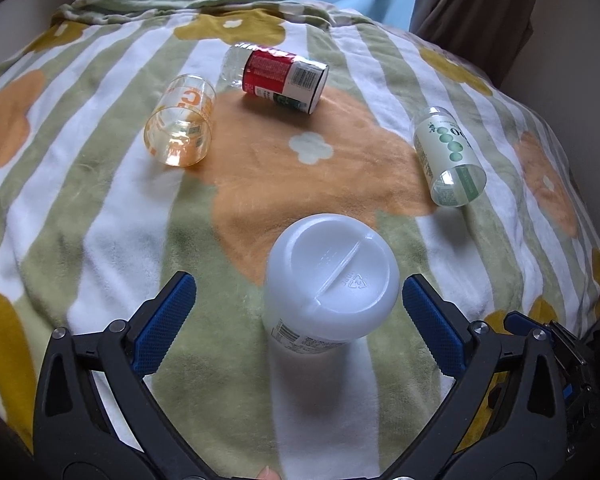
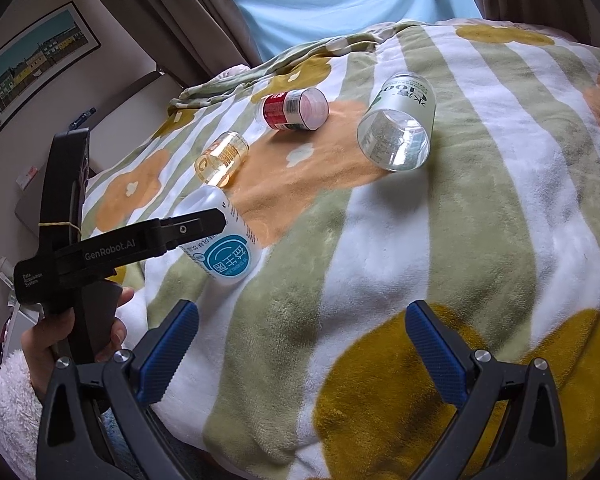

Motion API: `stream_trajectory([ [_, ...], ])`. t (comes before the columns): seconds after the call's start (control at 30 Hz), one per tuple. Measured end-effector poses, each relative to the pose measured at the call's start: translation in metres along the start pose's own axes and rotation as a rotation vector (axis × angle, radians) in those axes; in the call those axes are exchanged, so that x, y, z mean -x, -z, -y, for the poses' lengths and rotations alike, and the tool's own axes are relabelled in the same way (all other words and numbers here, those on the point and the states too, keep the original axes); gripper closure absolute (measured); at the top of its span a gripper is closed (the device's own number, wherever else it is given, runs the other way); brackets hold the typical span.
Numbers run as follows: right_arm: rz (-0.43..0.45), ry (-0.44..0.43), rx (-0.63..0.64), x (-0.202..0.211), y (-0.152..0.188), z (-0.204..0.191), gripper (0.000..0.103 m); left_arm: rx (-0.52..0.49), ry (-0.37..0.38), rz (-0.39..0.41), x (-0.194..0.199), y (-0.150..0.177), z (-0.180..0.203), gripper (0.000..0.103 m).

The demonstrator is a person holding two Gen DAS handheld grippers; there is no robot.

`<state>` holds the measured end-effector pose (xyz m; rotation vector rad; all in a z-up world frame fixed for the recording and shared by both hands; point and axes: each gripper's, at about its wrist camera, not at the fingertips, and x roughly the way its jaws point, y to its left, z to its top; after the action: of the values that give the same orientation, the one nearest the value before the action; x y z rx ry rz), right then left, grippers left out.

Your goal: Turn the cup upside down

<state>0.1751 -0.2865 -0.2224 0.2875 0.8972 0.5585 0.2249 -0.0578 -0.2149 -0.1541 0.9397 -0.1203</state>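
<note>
A white plastic cup (image 1: 332, 276) stands upside down on the blanket, base up, between my left gripper's (image 1: 298, 300) open fingers, which do not touch it. It also shows in the right wrist view (image 2: 226, 240) with a blue round label, partly behind the left gripper's black body (image 2: 100, 248). My right gripper (image 2: 302, 330) is open and empty over the blanket's near edge, well right of the cup.
Three other cups lie on their sides on the striped flower blanket (image 1: 100, 216): an orange-printed clear one (image 1: 182, 120), a red-labelled one (image 1: 280, 78) and a green-dotted clear one (image 1: 448, 156). Curtains and a blue cloth hang behind.
</note>
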Motion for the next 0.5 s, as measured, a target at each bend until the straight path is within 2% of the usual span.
stream_trajectory([
  [0.13,0.006,0.015,0.024,0.003,0.0,-0.005,0.0,-0.001,0.007,0.027,0.021,0.001,-0.001,0.0],
  [0.27,0.029,0.084,0.071,0.013,0.003,-0.019,0.0,-0.011,0.004,0.082,0.056,0.008,-0.005,0.0],
  [0.43,0.087,0.156,0.142,0.045,-0.003,-0.051,0.0,-0.032,-0.026,0.154,0.115,0.016,-0.014,0.0],
  [0.5,0.119,0.178,0.161,0.063,-0.009,-0.069,0.0,-0.062,-0.057,0.216,0.149,0.014,-0.014,0.0],
])
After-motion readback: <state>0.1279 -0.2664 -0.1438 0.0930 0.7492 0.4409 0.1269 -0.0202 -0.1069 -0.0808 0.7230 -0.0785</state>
